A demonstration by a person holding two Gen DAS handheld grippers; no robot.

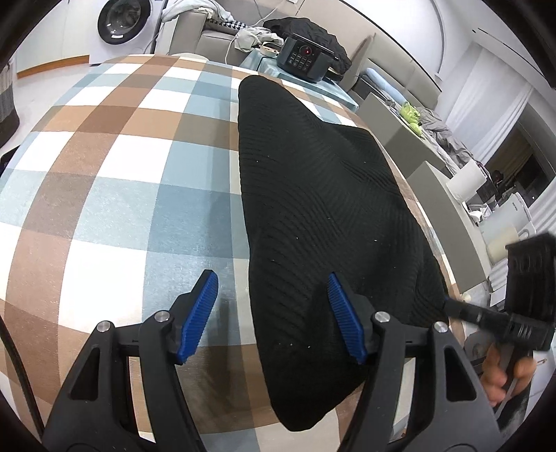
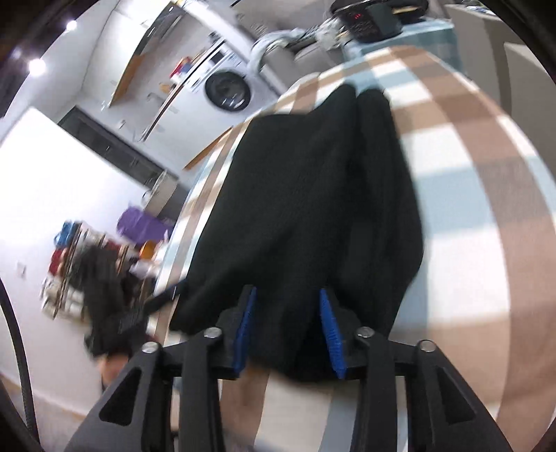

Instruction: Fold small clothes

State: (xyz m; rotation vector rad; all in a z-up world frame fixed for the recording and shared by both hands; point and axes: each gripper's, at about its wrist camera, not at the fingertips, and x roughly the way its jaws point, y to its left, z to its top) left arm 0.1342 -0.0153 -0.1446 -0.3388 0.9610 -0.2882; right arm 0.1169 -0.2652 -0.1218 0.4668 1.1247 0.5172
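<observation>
A black ribbed knit garment (image 1: 312, 194) lies lengthwise on the checked tablecloth (image 1: 121, 194), folded into a long narrow shape. My left gripper (image 1: 271, 288) is open at the garment's near left edge, one blue pad over the cloth and the other over the knit. Fingers (image 1: 465, 311) of the right gripper reach the garment's near right edge, with a hand behind them. In the blurred right wrist view the garment (image 2: 305, 194) runs away from my right gripper (image 2: 287, 295). Its jaws stand apart with the near end of the knit between them, not pinched.
A black appliance with a red display (image 1: 305, 59) stands at the table's far end. Grey chairs (image 1: 382, 114) line the right side. A washing machine (image 1: 121, 24) is at the back left. Heaped clothes (image 2: 87, 260) lie on the floor beyond the table edge.
</observation>
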